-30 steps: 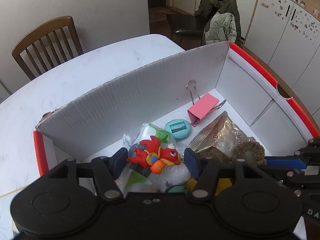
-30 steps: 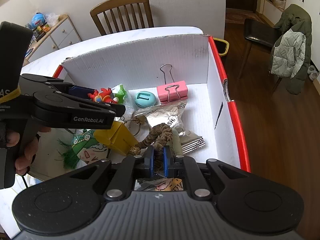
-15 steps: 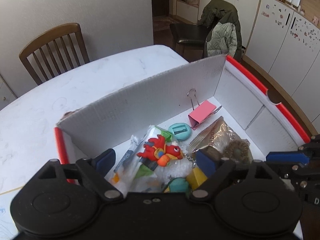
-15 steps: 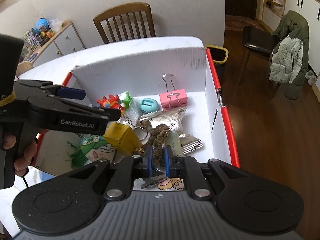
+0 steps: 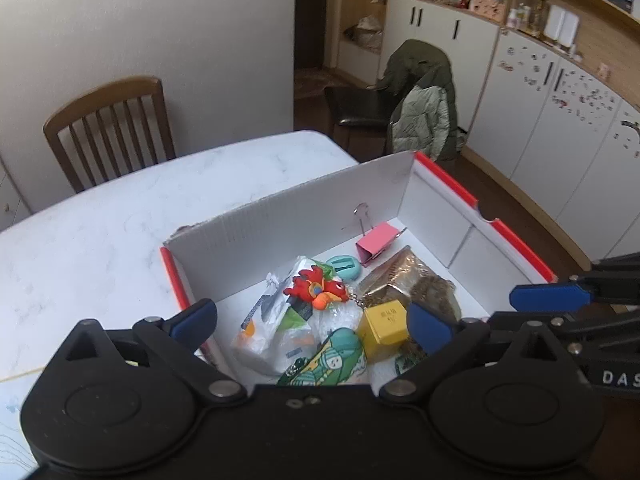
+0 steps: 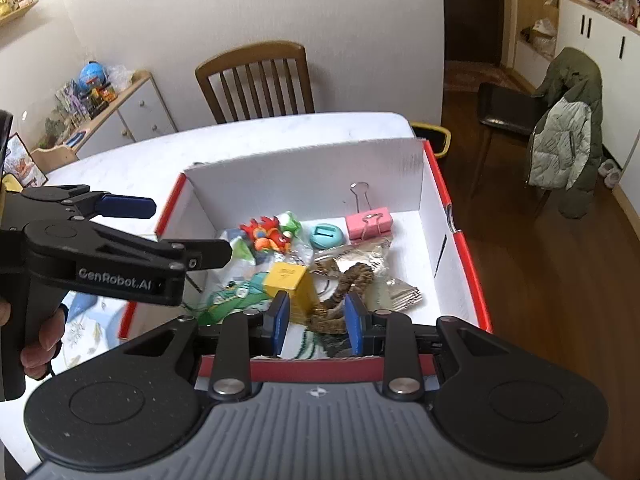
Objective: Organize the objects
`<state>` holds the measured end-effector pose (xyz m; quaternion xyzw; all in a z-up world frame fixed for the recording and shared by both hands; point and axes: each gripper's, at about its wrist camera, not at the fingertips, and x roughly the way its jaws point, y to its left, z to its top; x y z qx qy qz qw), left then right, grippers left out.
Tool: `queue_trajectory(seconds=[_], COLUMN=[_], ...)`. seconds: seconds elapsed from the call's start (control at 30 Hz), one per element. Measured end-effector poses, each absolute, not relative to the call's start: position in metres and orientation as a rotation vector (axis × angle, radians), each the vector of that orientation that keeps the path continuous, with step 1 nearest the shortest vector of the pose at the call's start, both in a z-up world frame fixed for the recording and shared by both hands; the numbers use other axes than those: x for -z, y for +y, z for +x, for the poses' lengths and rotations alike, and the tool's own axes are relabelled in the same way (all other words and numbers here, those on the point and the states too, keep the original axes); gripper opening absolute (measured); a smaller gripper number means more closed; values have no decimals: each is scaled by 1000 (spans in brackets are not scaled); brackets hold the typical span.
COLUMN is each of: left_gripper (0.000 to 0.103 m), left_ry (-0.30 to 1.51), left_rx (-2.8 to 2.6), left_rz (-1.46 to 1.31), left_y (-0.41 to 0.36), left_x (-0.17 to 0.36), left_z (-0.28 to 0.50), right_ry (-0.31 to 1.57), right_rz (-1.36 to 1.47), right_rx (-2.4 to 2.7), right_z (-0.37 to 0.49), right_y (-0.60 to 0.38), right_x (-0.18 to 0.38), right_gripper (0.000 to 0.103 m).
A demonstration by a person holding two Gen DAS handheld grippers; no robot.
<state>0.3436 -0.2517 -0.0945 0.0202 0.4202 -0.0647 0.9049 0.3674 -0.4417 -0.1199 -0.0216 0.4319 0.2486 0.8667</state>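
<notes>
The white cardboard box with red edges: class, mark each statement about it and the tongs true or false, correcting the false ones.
1. The white cardboard box with red edges holds a pink binder clip. True.
2. The yellow cube-shaped box lies outside it on the table. False: it is inside.
3. The left tongs are wide open. True.
4. The right tongs grip the red dragon figure. False: they are open and empty.
</notes>
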Motion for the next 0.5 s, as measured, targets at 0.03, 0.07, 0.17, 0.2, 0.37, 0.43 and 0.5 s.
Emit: queue_trajectory(seconds=[0.03, 0.07, 0.17, 0.2, 0.37, 0.43, 0.5], left_gripper=[102, 102, 102, 102, 102, 102, 102], left_ry=[859, 852, 837, 834, 780, 771, 764], left_rx=[138, 144, 164, 172, 209, 229, 248], left_rz=[48, 50, 50, 48, 84, 82, 78], left_y=[-250, -248, -239, -236, -219, -210, -201], left_x=[92, 90, 83, 82, 72, 70, 69], left_z=[339, 334, 320, 316, 286, 277, 270], right_ry=[896, 889, 877, 870, 827, 812, 798], right_rz=[-40, -34, -12, -8, 3, 8, 15], right_rx=[-517, -514, -500, -495, -465, -450, -428], right_z=[363, 358, 343, 338, 311, 300, 290], right_y=[-440, -438, -433, -431, -417, -410, -404], right_x=[118, 116, 110, 109, 98, 93, 89], right_gripper=[29, 29, 32, 38, 53, 53, 55])
